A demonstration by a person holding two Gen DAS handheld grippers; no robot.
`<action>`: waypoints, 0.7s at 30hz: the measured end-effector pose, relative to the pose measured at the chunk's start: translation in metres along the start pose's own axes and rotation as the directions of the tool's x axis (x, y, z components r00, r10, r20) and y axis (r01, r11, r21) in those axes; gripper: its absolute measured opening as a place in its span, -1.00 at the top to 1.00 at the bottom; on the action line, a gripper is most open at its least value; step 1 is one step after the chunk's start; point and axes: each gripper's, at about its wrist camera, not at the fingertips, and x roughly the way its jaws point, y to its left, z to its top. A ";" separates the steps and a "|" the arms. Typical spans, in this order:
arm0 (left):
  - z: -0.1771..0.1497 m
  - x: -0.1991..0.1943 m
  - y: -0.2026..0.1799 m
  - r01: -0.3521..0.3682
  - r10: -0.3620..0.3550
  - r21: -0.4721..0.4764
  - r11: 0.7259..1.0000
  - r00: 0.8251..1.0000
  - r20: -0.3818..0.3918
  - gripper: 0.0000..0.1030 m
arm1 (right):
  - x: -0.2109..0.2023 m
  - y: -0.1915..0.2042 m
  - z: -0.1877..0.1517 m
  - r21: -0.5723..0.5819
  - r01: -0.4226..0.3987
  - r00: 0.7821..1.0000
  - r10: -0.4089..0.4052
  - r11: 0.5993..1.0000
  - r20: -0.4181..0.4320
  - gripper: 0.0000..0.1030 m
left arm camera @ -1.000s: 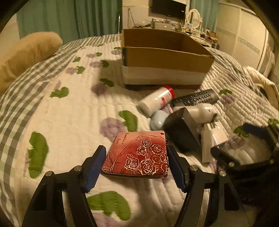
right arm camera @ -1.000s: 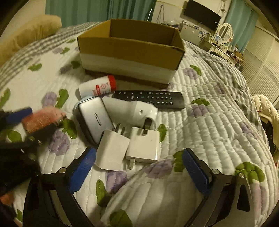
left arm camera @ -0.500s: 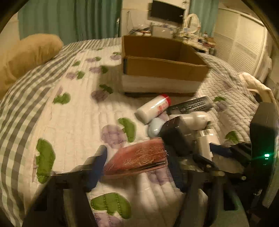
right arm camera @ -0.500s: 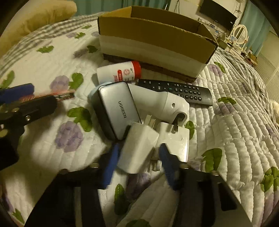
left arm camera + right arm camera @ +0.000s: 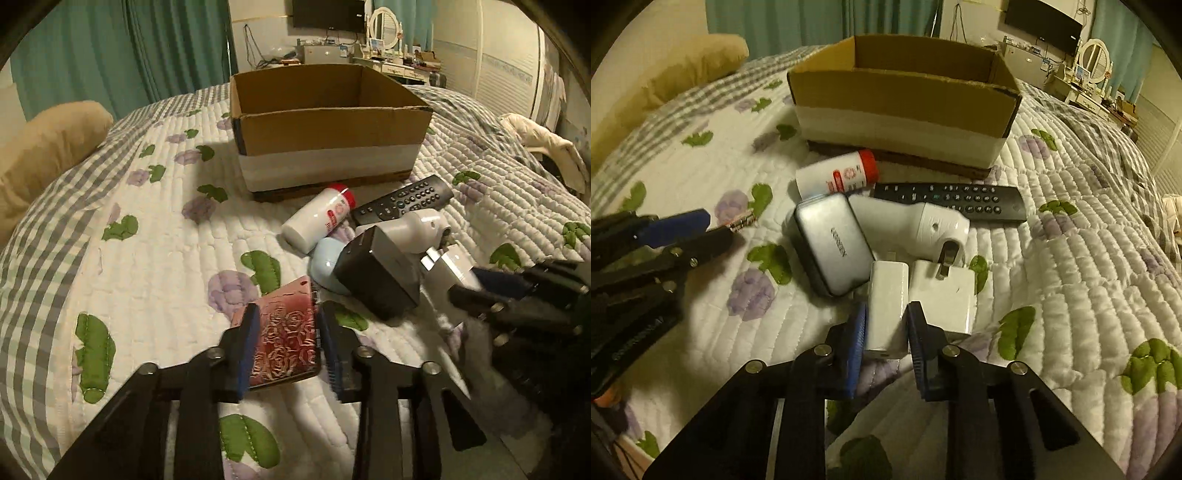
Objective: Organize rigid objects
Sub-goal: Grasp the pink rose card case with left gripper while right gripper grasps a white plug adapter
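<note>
Left hand-held gripper (image 5: 284, 343) pinches the red case (image 5: 282, 332); right hand-held gripper (image 5: 886, 338) pinches a white charger (image 5: 887, 302), both low over the bed (image 5: 147, 258). Risk: smooth, narrowly held items slipping before the cardboard box (image 5: 325, 122).

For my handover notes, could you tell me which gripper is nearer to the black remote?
Right. The right gripper grips a white charger just short of the remote; the left gripper, holding the rose case, sits beyond the pile.

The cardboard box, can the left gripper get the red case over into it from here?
Probably yes. The left gripper is shut on the red case, and bare quilt lies between it and the open-topped cardboard box.
</note>
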 end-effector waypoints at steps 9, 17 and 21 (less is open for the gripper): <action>-0.014 0.017 -0.026 -0.121 0.127 0.175 0.977 0.992 -0.023 0.30 | -0.002 -0.005 0.001 0.014 -0.006 1.000 0.006 1.000 0.007 0.56; 0.012 -0.024 -0.002 -0.168 0.160 0.099 0.981 0.983 0.085 0.76 | -0.008 -0.006 0.003 0.019 -0.018 0.999 0.018 1.000 0.028 0.57; 0.019 -0.014 0.022 -0.196 0.194 0.033 0.980 0.979 0.061 0.76 | -0.007 -0.005 0.006 0.021 -0.023 0.999 0.022 1.000 0.030 0.57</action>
